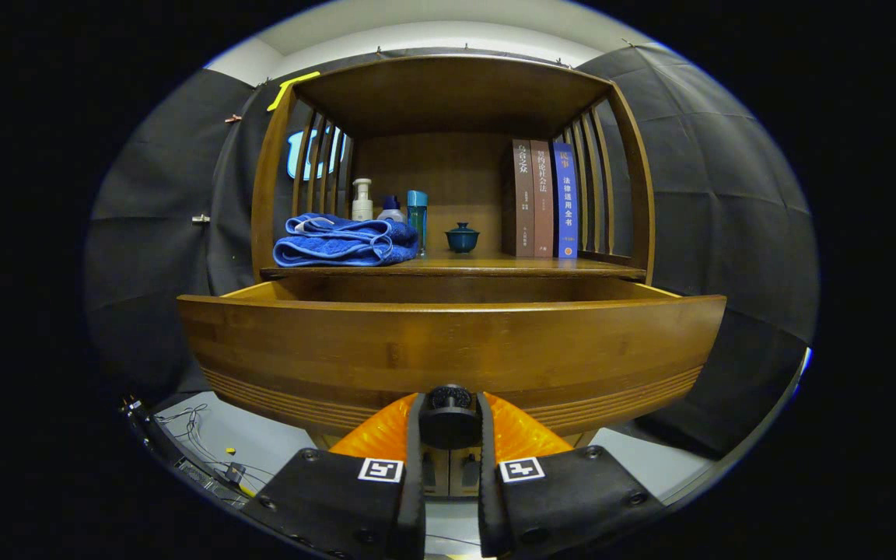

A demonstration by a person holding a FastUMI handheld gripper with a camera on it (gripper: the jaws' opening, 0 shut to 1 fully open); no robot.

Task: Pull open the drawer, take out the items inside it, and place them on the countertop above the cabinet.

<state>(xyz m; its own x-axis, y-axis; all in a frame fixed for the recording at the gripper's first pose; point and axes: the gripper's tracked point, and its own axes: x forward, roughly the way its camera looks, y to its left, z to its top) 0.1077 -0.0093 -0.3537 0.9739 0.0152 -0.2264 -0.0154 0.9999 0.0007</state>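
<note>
The wooden drawer (448, 342) stands pulled out toward me, its curved front panel just above my fingers. My gripper (449, 420) is shut on the dark round drawer knob (449, 416), one finger pressing each side of it. The drawer's inside is hidden behind the front panel. Above it runs the cabinet's countertop shelf (495, 267), which carries a folded blue towel (347, 239), a white pump bottle (362, 200), a teal bottle (417, 214), a small dark lidded cup (462, 237) and three upright books (544, 198).
Slatted wooden side rails (600, 183) and a wooden roof (448, 89) enclose the shelf. Bare shelf lies between the cup and the towel. Cables (199, 451) lie on the grey floor, low to the left of the drawer.
</note>
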